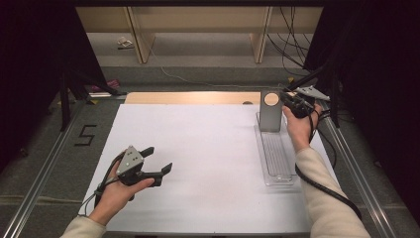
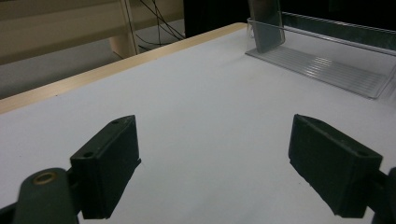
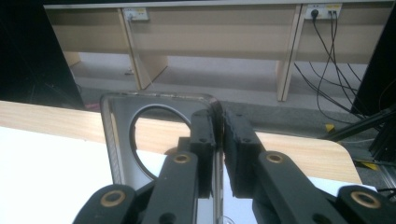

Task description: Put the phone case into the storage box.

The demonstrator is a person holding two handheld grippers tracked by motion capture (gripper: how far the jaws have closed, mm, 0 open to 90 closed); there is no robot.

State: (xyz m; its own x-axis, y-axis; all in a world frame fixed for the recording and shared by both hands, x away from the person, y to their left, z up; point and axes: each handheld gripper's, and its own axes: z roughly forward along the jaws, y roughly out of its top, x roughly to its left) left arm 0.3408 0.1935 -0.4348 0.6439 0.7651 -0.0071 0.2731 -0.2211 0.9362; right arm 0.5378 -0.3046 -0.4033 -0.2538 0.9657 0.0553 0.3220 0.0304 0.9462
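grey metal plate (image 1: 270,112) (round hole) upright in clear tray (image 1: 276,163).

You've got two grippers going: the left gripper (image 1: 157,159) and the right gripper (image 1: 286,97). There's one clear plastic tray (image 1: 275,157), and one grey metal plate (image 1: 270,111) with a single round hole, standing at the tray's far end. One white mat (image 1: 208,158) sits under the tray.
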